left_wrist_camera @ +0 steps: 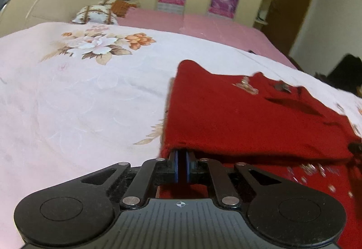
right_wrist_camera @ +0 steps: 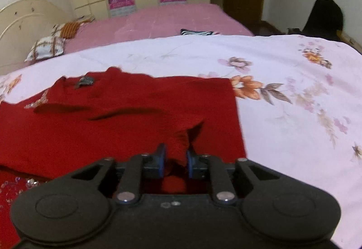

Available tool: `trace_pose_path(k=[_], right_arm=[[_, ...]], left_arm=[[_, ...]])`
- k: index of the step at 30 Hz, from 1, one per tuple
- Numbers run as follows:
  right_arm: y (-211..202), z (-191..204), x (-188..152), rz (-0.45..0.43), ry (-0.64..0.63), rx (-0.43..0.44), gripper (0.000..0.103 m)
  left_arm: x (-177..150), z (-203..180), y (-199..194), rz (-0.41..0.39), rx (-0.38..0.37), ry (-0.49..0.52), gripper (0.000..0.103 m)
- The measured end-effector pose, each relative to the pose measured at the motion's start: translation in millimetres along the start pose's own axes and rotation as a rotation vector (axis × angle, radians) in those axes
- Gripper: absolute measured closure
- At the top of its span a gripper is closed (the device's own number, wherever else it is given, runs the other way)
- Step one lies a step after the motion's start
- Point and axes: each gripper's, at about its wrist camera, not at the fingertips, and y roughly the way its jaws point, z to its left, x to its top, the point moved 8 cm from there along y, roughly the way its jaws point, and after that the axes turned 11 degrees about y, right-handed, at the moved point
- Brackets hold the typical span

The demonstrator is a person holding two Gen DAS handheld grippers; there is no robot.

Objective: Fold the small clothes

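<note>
My left gripper [left_wrist_camera: 182, 164] is clamped on the red garment [left_wrist_camera: 237, 117] lying on the bed [left_wrist_camera: 79, 90]; my right gripper [right_wrist_camera: 175, 159] stands slightly apart around a loose bunch. One fold looks made; more remain.

A deep red garment [right_wrist_camera: 126, 113], trimmed with clear sequins and a dark grey ornament [right_wrist_camera: 84, 81], is recorded on a pale pink sheet [right_wrist_camera: 282, 136] printed with orange, lilac and white flowers and brown leaves. The far half of the bed is covered in plain rose pink bedding [right_wrist_camera: 163, 20], with white pillows [right_wrist_camera: 46, 47] checked in brown at its head corner. Black grippers with blue pads [right_wrist_camera: 161, 159] are noted.
</note>
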Motion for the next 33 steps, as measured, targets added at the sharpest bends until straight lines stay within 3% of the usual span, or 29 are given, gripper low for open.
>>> trace_pose_path(k=[5, 6, 7, 8, 12, 14, 15, 16, 21, 26, 30, 33], right_arm=[[-7.4, -7.6, 3.3, 0.022, 0.040, 0.046, 0.078], [-6.9, -9.2, 7.0, 0.025, 0.082, 0.073, 0.072], [-6.9, -11.2, 12.5, 0.017, 0.120, 0.090, 0.059], [-6.5, -11.0, 13.6, 0.011, 0.130, 0.089, 0.058], [7.3, -4.5, 11.5, 0.036, 0.097, 0.057, 0.062], [9.8, -3.9, 10.8, 0.028, 0.086, 0.037, 0.071], [9.8, -3.8, 9.5, 0.017, 0.048, 0.000, 0.080], [8.9, -4.9, 8.2, 0.001, 0.011, -0.040, 0.082], [2.0, -24.2, 15.5, -0.033, 0.040, -0.110, 0.076], [-16.1, -6.8, 37.8, -0.140, 0.050, -0.024, 0.068], [5.9, 24.2, 35.4, -0.089, -0.024, 0.044, 0.071], [39.1, 23.2, 25.0, -0.021, -0.100, -0.029, 0.072]], left_arm=[[9.3, 2.6, -31.7, -0.034, -0.039, 0.011, 0.096], [14.8, 4.0, -33.3, -0.046, -0.040, 0.002, 0.096], [21.3, 5.5, -31.0, -0.052, -0.043, -0.008, 0.096], [27.5, 6.3, -26.3, -0.051, -0.043, -0.017, 0.096], [51.3, -3.3, 2.8, -0.039, -0.068, -0.027, 0.096], [58.0, -9.8, 21.7, -0.019, -0.078, -0.037, 0.096], [59.8, -12.1, 32.5, 0.000, -0.085, -0.049, 0.096], [60.3, -12.4, 45.4, 0.031, -0.084, -0.071, 0.096], [71.5, -0.2, 76.7, 0.046, -0.061, -0.142, 0.096], [83.8, -6.0, 72.8, 0.011, -0.034, -0.081, 0.096], [85.0, 5.6, 91.2, 0.026, -0.010, -0.128, 0.096], [85.0, 11.6, 97.2, 0.005, 0.004, -0.151, 0.096]])
